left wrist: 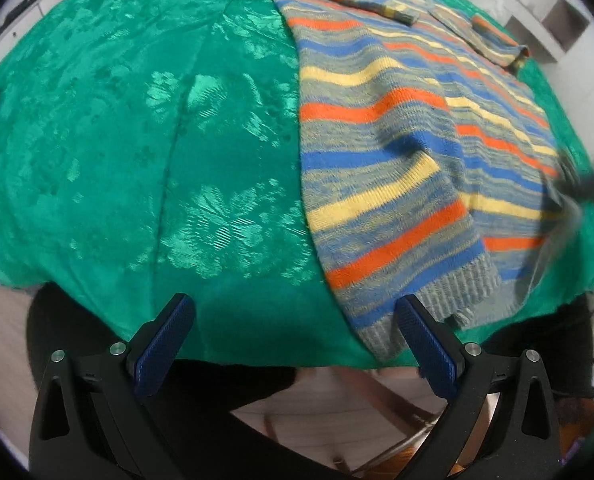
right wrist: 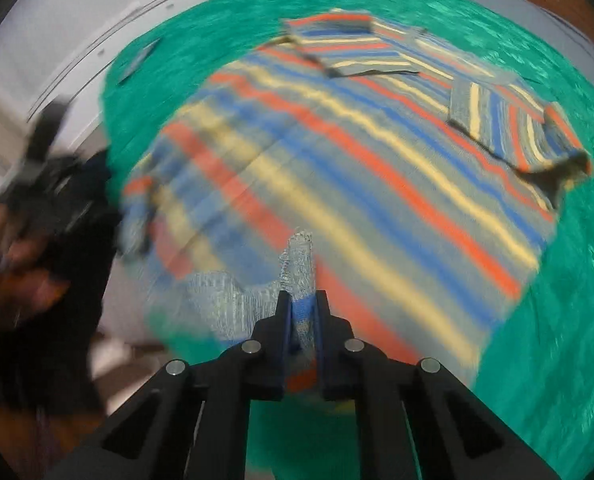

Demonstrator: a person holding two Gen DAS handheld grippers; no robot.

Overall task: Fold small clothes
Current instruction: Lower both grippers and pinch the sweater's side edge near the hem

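A small knitted sweater with orange, blue, yellow and grey stripes lies flat on the green tablecloth, both sleeves folded in over its body. My left gripper hovers open over the cloth's near edge; its right finger sits at the sweater's grey ribbed hem corner, and nothing is between the pads. In the right wrist view the same sweater fills the middle, blurred. My right gripper is shut on a raised pinch of the grey hem at the near edge.
The green floral cloth covers the whole table and drops off at the near edge. A person's hand holding the other gripper shows blurred at the left. White furniture stands behind the table. A dark flat object lies on the cloth's far left.
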